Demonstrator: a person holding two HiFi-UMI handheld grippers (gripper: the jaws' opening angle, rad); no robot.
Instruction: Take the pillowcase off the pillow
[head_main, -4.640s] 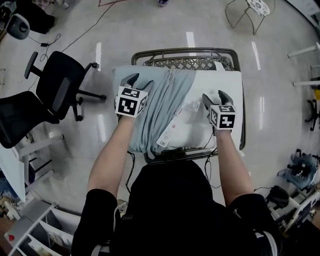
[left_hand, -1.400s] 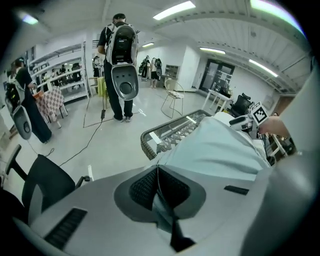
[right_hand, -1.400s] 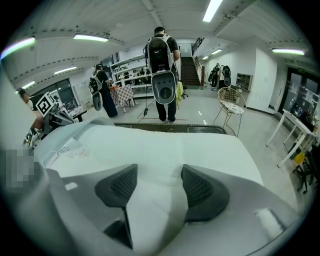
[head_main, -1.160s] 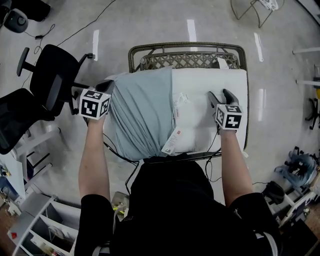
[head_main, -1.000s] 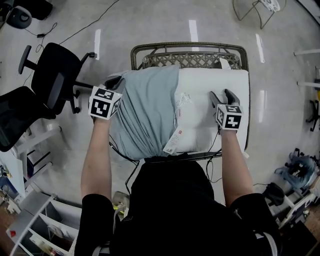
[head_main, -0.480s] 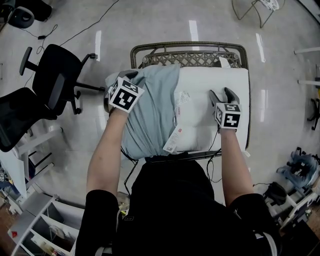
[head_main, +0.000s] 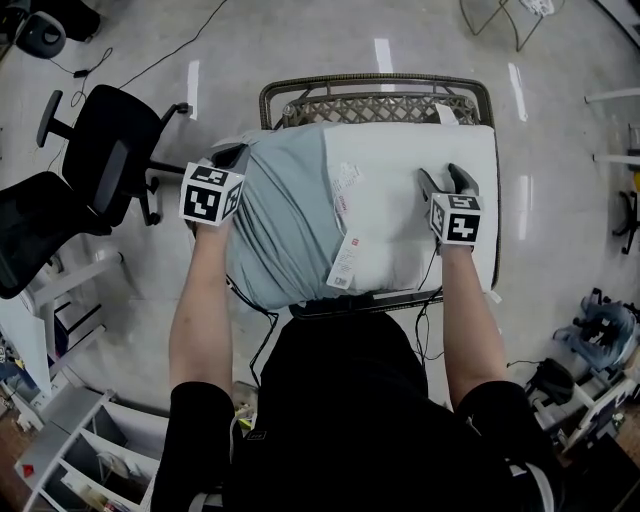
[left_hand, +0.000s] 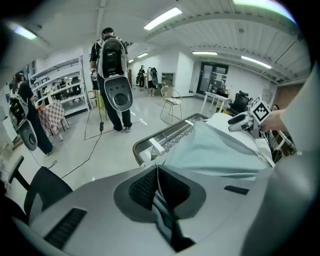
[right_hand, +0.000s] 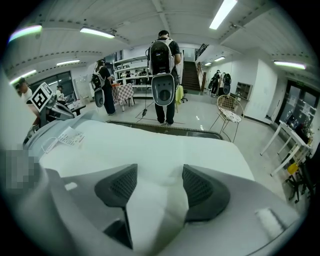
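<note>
place: lab hall | cues: office chairs, shelving, people wearing backpack rigs
</note>
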